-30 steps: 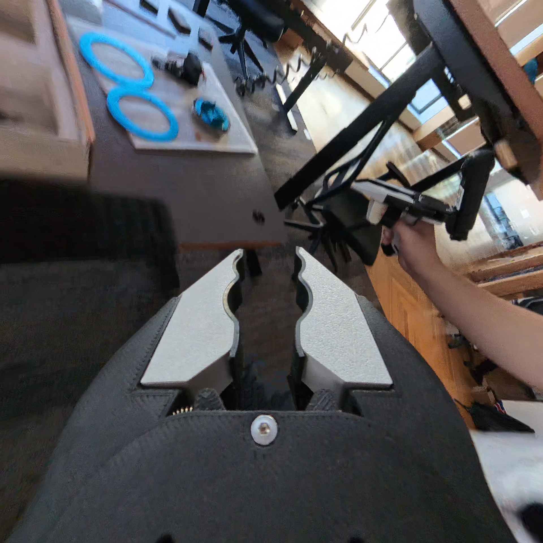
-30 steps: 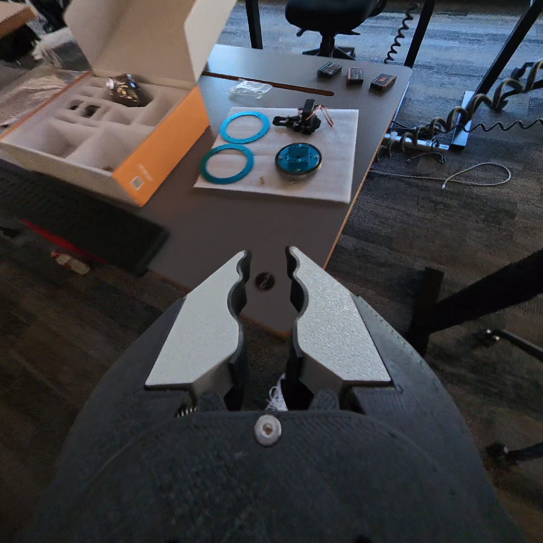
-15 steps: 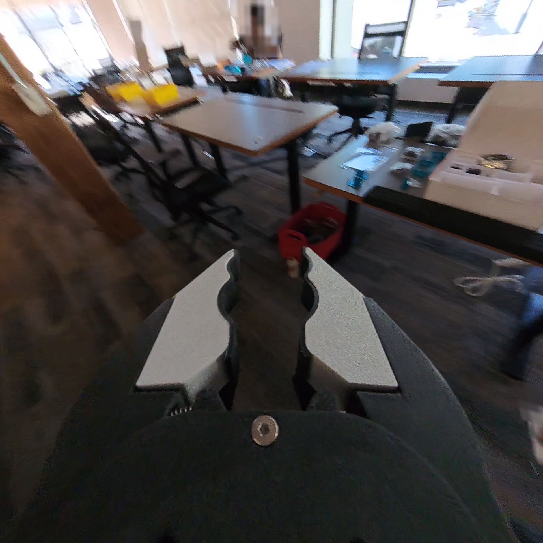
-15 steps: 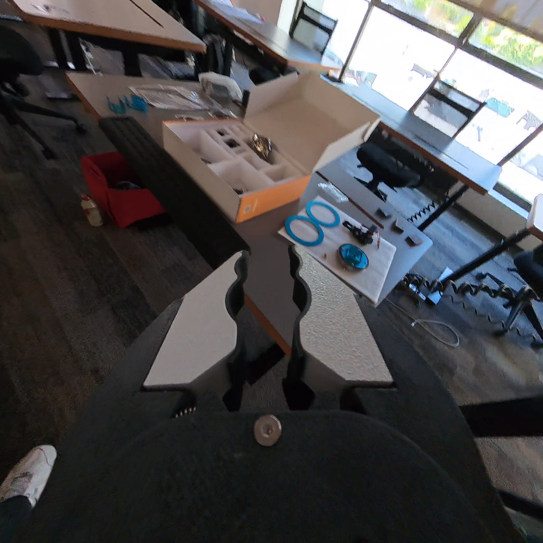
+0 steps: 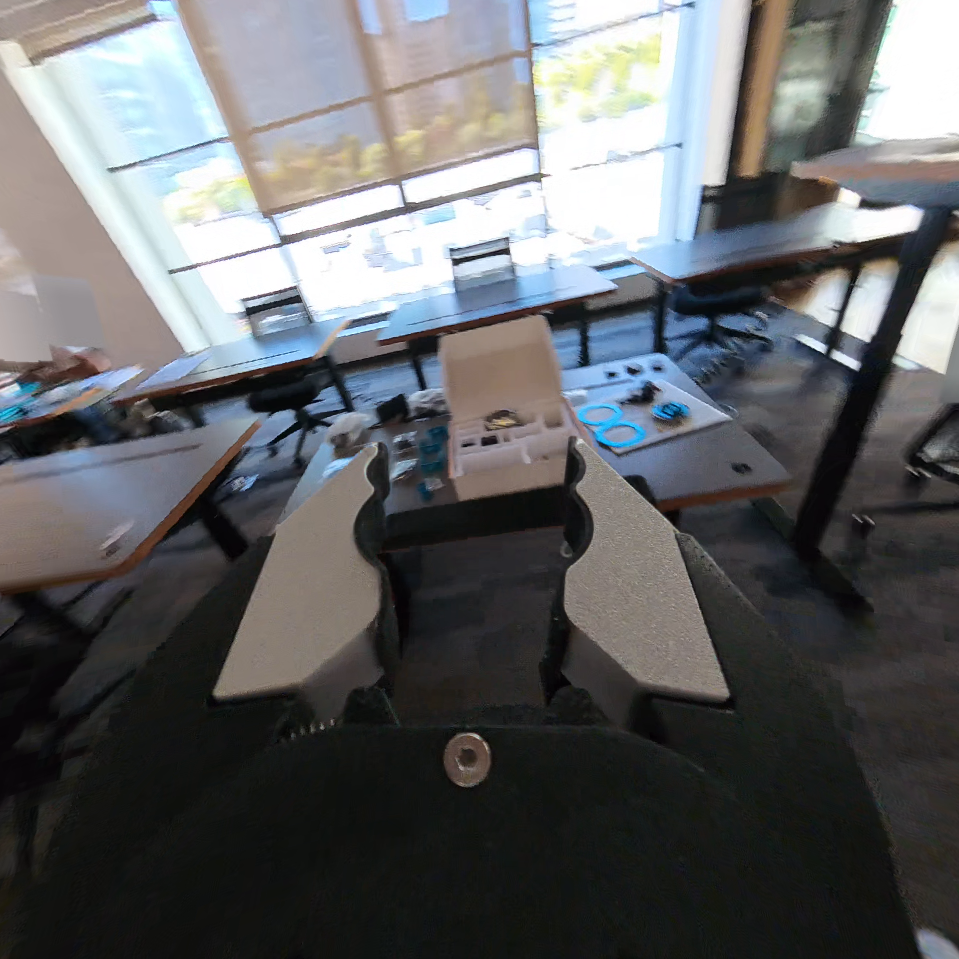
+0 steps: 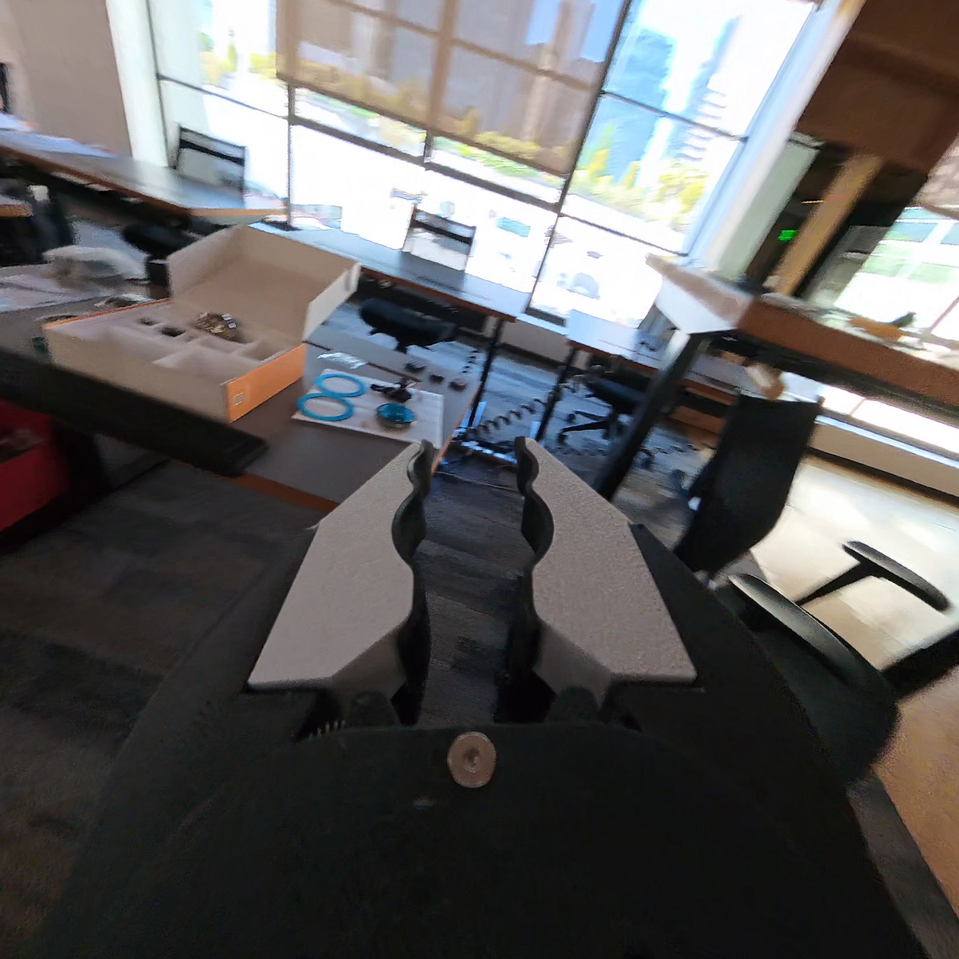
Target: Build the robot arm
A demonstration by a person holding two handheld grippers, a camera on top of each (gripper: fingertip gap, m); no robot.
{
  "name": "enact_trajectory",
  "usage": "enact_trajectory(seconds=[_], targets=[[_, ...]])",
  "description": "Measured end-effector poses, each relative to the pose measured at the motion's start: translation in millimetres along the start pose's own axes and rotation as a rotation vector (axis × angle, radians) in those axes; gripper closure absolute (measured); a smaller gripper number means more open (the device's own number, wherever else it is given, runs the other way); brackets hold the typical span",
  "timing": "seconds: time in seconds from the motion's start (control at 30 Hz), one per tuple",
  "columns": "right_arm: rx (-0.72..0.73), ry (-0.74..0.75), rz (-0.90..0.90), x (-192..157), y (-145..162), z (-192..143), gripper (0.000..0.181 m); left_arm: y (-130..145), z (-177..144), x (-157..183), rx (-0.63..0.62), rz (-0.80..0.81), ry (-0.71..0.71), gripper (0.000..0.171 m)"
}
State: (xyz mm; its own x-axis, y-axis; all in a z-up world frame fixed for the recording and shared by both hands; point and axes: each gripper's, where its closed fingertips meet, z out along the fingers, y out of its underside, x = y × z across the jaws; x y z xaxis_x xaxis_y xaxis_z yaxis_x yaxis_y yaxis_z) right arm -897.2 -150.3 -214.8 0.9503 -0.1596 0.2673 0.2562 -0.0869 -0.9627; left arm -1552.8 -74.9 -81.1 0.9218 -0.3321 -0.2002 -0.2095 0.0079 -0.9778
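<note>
My left gripper (image 5: 475, 456) is open wide and empty, held in the air some way back from a dark table (image 5: 716, 467). On that table stand an open white box with foam compartments (image 5: 501, 415), two blue rings (image 5: 607, 423) and a blue round part (image 5: 669, 411) on a white foam sheet. My right gripper (image 6: 472, 454) is open and empty, also in the air short of the same table (image 6: 311, 456). It sees the open box with an orange side (image 6: 207, 332), the blue rings (image 6: 332, 395) and the blue part (image 6: 394, 413).
A black strip (image 6: 129, 410) lies along the table's near edge. A black office chair (image 6: 809, 586) stands close at the right. A tall black table leg (image 5: 872, 373) rises to the right. Other desks (image 5: 93, 498) and chairs fill the room before large windows. A red bin (image 6: 26, 467) sits under the table. My hands' fingertips stand some 65 cm from each other.
Both views have swung up and pulled back from the table, now facing the windows across the room. The left gripper has opened wider. The right gripper stays open.
</note>
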Motion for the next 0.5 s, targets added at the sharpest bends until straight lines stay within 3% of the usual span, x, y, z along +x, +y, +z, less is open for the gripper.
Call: enact_trajectory(seconds=[0.13, 0.23, 0.3, 0.43, 0.5], targets=[[-0.050, 0.103, 0.047, -39.4, -22.1, -82.1, 0.124, 35.4, 49.8, 33.4, -0.003, 0.059, 0.325, 0.101], [-0.057, 0.066, 0.083, -88.2, -40.3, -110.3, 0.110, 69.9, 60.8, 58.4, -0.013, 0.042, 0.443, 0.097], [-0.086, 0.035, 0.095, -109.7, -44.9, -119.6, 0.113, 88.8, 53.1, 83.7, -0.006, 0.015, 0.500, 0.091], [-0.089, -0.075, 0.135, -139.8, -21.1, -135.4, 0.120, 149.0, 34.7, 141.7, -0.014, 0.096, 0.534, 0.085], [-0.020, -0.093, 0.176, -158.9, 18.9, -142.0, 0.115, 190.4, 22.8, 176.7, 0.018, 0.133, 0.560, 0.084]])
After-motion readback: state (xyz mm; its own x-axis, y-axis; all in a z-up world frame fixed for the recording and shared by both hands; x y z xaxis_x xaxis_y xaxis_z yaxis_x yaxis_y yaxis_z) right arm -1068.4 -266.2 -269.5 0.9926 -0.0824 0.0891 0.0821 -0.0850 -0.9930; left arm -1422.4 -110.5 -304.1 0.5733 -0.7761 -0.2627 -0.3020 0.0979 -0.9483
